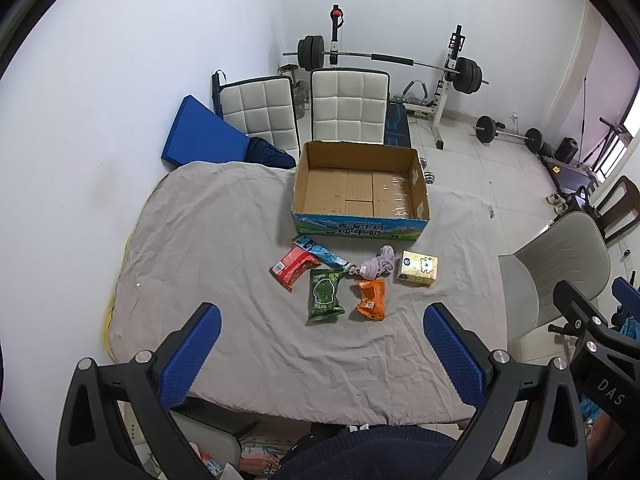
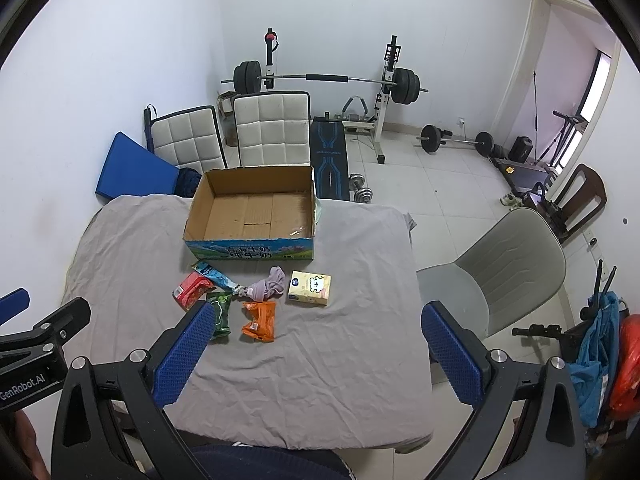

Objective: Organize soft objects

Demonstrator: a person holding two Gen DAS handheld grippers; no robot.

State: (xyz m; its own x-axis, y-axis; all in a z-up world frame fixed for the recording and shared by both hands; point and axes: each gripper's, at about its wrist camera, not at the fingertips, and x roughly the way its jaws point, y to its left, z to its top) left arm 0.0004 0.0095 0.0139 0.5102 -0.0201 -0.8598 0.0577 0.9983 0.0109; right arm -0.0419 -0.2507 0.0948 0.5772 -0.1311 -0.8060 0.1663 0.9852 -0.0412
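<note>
Left wrist view: left tool (image 1: 322,344) hangs above the near edge of the worktop (image 1: 208,240), jaws spread wide, nothing between them. Right tool (image 2: 318,344) likewise spread and empty, held beside it.

Items lie in a loose cluster just in front of the cardboard box (image 1: 360,188), which sits at the far side of the worktop with its inside bare:
- red packet (image 1: 291,267), touching the blue-white pouch (image 1: 320,251), which lies diagonally.
- green packet (image 1: 325,295) and orange packet (image 1: 371,299), side by side, nearest the tools.
- crumpled lilac cloth (image 1: 378,266), between the pouch end and the tissue box (image 1: 418,268).

Handling, judged: all look light. Packets are film-wrapped and puffy, so likely slippery and yielding; pinch across the short width at mid-body, or on the crimped end seal, with modest squeeze to avoid bursting. Cloth is limp, will drape and may snag a neighbour; grab the highest bunched fold. Tissue box is thin card, semi-stiff; grip across its narrow sides, gently, since it can dent.

Surface: grey sheet, wrinkled and loose over the worktop; a low pinch could catch a fold and drag the cluster.

Room: white walls, tiled floor, two padded white chairs (image 1: 348,106) behind the box, barbell rack (image 1: 384,60) at the back, grey chair (image 1: 560,268) at the right.
</note>
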